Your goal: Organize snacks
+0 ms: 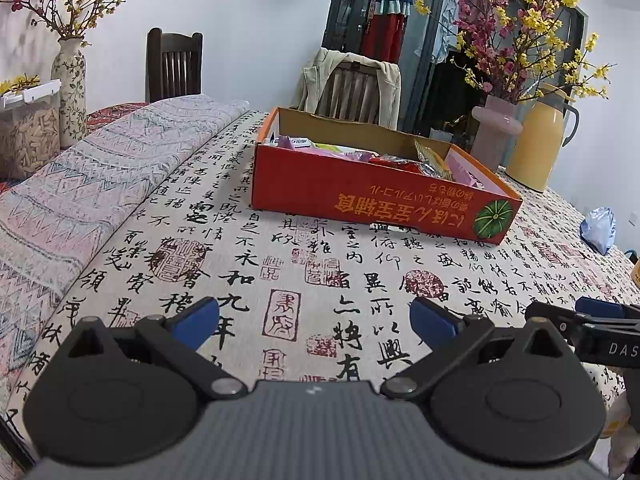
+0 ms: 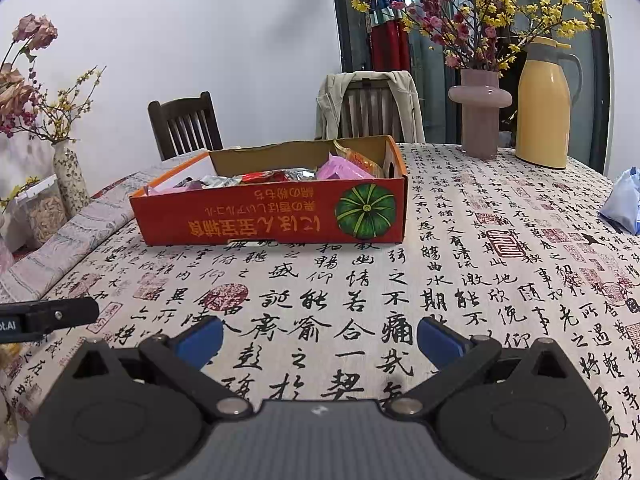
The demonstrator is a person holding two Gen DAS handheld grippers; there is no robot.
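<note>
A table under a cloth printed with black calligraphy and red seals fills both views, with a second, patterned cloth folded along its left side. At the far edge stand two wooden chairs, one draped with a pale jacket, and beyond them a wall and a dark glass door.

On the table, well ahead of both grippers, sits the red cardboard box, open-topped, with a green pumpkin printed on its near side. Inside lie the snacks: pink, red, silver and orange wrappers heaped loosely across its floor. How they are sorted within cannot be told from this low angle.

Behind the box on the right are a pink vase of yellow and red blossoms and a yellow jug; a blue-white bag lies near the right edge. On the left stand a patterned vase and a clear tub of seeds.

The left gripper and the right gripper hover low over bare cloth, side by side, jaws spread wide and holding nothing.

No loose snack shows on the cloth, so gathering looks finished or nearly so; at most the blue-white bag, whose contents are unclear, may remain.
</note>
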